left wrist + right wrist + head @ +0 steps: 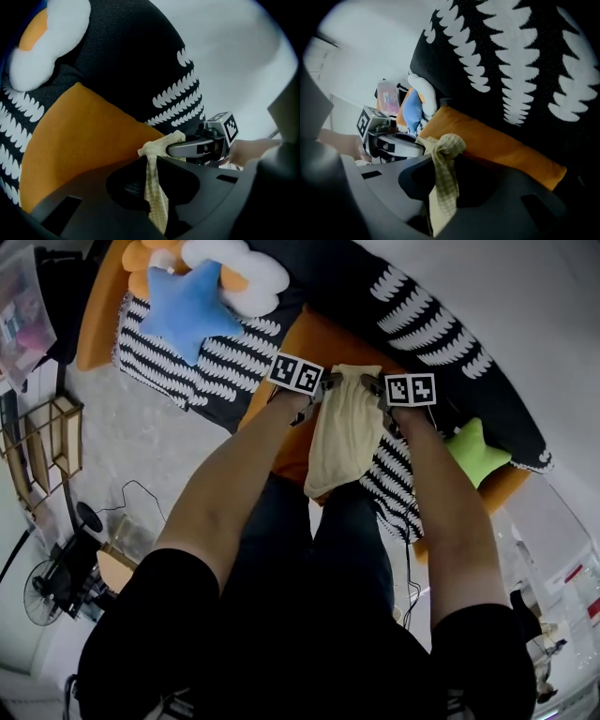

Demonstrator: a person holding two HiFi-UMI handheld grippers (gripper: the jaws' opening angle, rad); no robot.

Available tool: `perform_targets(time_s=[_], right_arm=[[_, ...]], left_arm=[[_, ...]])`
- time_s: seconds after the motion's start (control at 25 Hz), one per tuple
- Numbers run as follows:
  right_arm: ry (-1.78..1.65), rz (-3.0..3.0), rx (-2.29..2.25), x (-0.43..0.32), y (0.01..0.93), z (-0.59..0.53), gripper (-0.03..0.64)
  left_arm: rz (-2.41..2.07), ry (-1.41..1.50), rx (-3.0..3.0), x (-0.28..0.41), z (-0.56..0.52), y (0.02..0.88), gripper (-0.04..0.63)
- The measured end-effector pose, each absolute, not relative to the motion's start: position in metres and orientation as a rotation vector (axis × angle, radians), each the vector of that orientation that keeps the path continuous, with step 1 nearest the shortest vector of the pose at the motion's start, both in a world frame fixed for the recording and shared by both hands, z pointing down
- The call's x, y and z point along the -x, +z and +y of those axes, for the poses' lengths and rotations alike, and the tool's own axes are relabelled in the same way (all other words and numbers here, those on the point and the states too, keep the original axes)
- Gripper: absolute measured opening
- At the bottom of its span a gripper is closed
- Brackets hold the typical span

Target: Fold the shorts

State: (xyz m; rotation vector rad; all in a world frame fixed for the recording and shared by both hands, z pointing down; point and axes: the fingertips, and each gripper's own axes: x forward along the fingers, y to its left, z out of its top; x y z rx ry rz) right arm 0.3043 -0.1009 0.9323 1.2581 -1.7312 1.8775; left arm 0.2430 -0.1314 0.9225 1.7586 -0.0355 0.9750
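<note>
Orange sofa [314, 338] w/ black-and-white patterned throws [216, 357] fills the top of the head view; a person's forearms [234, 484] reach toward it. Pale yellow checked shorts [342, 427] hang between the arms, top edge spanning from gripper to gripper, lower end trailing back over the person's legs. Both the left gripper [326, 383] & the right gripper [375, 385] have jaws narrowed onto a bunched corner of the cloth, pinching it. Step in hand, prob: top corners grasped, shorts held ready for spreading. Next move likely calls for laying them flat on the seat w/o dropping either corner
</note>
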Motion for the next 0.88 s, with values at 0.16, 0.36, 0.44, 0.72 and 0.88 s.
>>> perform_targets(time_s=[0.16, 0.36, 0.44, 0.72, 0.88], right_arm=[[1.840, -1.790, -1.204, -0.302, 0.923, -0.114, 0.077], [1.760, -1.864, -1.231, -0.303, 0.907, -0.152, 0.071], [1.719, -1.905, -1.267, -0.307, 0.897, -0.173, 0.069], [1.420, -2.004, -1.288, -0.325, 0.865, -0.220, 0.071], [1.237, -2.072, -1.172, -0.322, 0.851, -0.207, 0.072]], left_arm=[[0.014, 1.000, -1.819, -0.243, -0.148, 0.915, 0.055], [0.005, 1.009, -1.898, -0.240, -0.189, 0.905, 0.054], [-0.018, 0.995, -1.940, -0.244, -0.210, 0.898, 0.054], [0.021, 0.939, -2.232, -0.262, -0.260, 0.852, 0.054], [0.126, 0.965, -2.372, -0.259, -0.249, 0.834, 0.054]])
